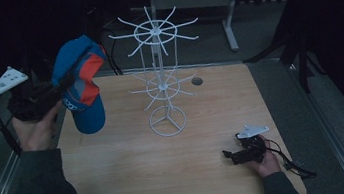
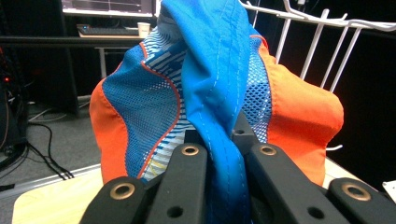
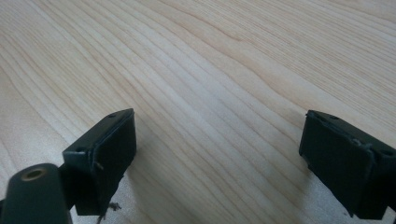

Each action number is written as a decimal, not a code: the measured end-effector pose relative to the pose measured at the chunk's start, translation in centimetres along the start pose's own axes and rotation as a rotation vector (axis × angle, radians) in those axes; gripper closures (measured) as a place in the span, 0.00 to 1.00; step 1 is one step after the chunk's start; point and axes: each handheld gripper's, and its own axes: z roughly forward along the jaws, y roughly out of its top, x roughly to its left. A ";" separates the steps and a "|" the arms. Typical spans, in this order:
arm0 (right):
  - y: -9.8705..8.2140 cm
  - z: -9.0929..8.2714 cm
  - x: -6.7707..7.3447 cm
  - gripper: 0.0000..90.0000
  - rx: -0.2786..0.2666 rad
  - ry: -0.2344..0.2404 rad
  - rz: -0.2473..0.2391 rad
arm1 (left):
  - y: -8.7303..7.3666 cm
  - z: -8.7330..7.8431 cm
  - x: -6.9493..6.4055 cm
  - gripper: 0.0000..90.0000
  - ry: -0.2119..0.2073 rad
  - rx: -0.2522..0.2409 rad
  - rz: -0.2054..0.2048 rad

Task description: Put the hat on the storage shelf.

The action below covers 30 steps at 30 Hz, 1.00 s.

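Your left gripper (image 1: 65, 86) is holding a blue and orange baseball cap (image 1: 81, 83) up in the air, above the left edge of the wooden table (image 1: 136, 182). Its jaws are closing tightly on a fold of the blue fabric, and in the left gripper view the cap (image 2: 210, 93) is hanging just in front of the jaws, with the blue strip running down between them. On both sides of this strip you are seeing blue mesh panels and, further out, the orange panels. The cap's blue brim is pointing down, below the gripper. Your left hand (image 1: 38, 129) is gripping the handle from below, and the grey three-cornered plate (image 1: 5, 81) is sitting on top of the gripper.

To the right of the left gripper, and a little beyond it, the white wire hook stand (image 1: 160, 78) is standing upright on the table, apart from the cap. In the left gripper view some of its white hooks (image 2: 322, 42) are showing behind the cap, at the upper right.

Your right gripper (image 1: 235, 155) is resting low at the near right part of the table, well apart from the cap and the stand. Its jaws are standing wide open with nothing between them; in the right gripper view the bare wood grain (image 3: 224, 93) is lying between and ahead of them.
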 end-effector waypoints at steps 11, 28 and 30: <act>0.0 0.0 0.0 0.12 0.000 0.000 0.001 | 0.2 -0.1 0.0 0.98 -0.010 -0.027 -0.009; 0.0 0.0 0.0 0.12 -0.001 -0.002 0.004 | 0.4 0.6 0.3 0.98 -0.074 -0.029 -0.020; 0.0 0.0 0.0 0.12 -0.001 -0.002 0.004 | 0.4 0.7 0.4 0.98 -0.082 -0.031 -0.022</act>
